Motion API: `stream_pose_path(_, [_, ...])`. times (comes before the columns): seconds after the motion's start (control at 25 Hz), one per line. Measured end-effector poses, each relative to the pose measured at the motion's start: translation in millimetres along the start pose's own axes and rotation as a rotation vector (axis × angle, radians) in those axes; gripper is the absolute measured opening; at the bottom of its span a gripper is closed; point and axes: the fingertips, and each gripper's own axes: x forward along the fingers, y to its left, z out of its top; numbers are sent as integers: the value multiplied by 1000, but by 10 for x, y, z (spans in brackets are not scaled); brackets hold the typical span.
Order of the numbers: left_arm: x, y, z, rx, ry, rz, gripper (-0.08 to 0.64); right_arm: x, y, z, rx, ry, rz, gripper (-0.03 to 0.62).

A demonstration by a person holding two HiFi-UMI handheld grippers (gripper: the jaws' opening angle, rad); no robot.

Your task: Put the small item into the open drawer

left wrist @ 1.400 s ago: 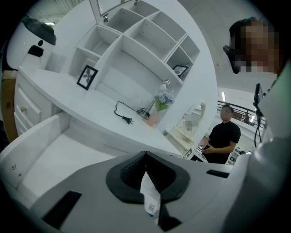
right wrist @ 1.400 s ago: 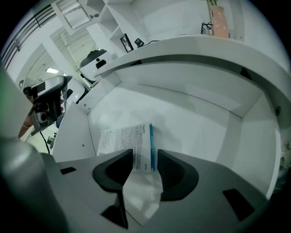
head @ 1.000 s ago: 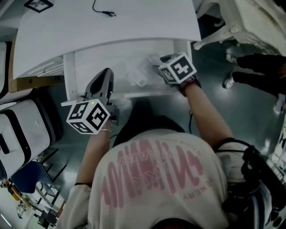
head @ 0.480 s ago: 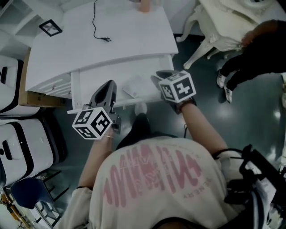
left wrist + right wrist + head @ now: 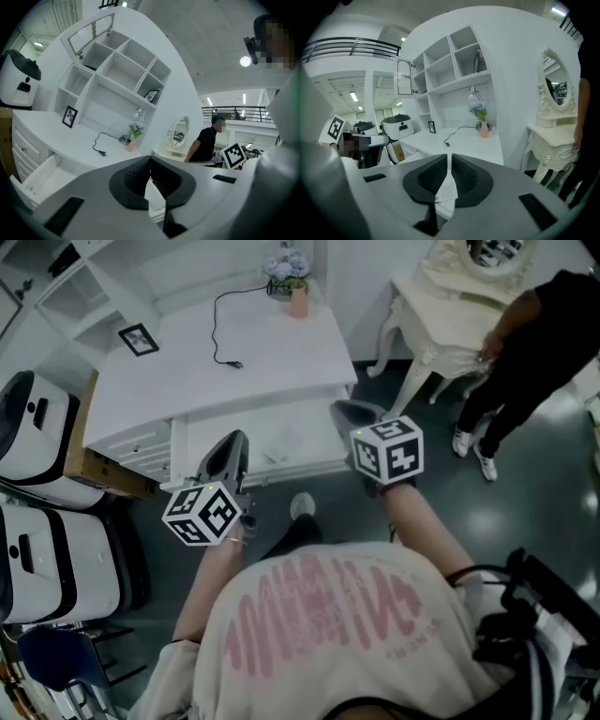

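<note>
The white desk's open drawer (image 5: 192, 442) holds the small item, a clear flat packet (image 5: 284, 441), lying loose on the drawer floor. My right gripper (image 5: 341, 410) hovers over the drawer's right end, just right of the packet and apart from it. Its jaws are shut with nothing between them. In the right gripper view the packet (image 5: 448, 189) shows below the closed right gripper (image 5: 450, 157). My left gripper (image 5: 234, 440) hangs above the drawer's front left part, also shut and empty. The left gripper view shows that gripper (image 5: 150, 158) closed, with the drawer (image 5: 41, 177) at lower left.
On the desk top lie a black cable with plug (image 5: 225, 329), a picture frame (image 5: 139, 338) and a vase of flowers (image 5: 298, 298). A person in black (image 5: 530, 343) stands by an ornate white side table (image 5: 441, 310) at right. White machines (image 5: 37, 418) and a cardboard box (image 5: 86, 463) stand left.
My right gripper has drawn back from the packet to the drawer's right end and closed. The packet stays in the drawer. The head view has risen, showing more of the room.
</note>
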Motion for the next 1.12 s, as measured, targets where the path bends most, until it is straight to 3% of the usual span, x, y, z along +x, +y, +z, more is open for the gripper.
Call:
stream_pose_path(0.48, [-437,-332,-219,-3,31,13,29,-528,4,-273,49,23,-24,40])
stream_pose_path(1.12, [-745,-551,-571,-12,87,1,29,-925,141,-574,37,47,-47,40])
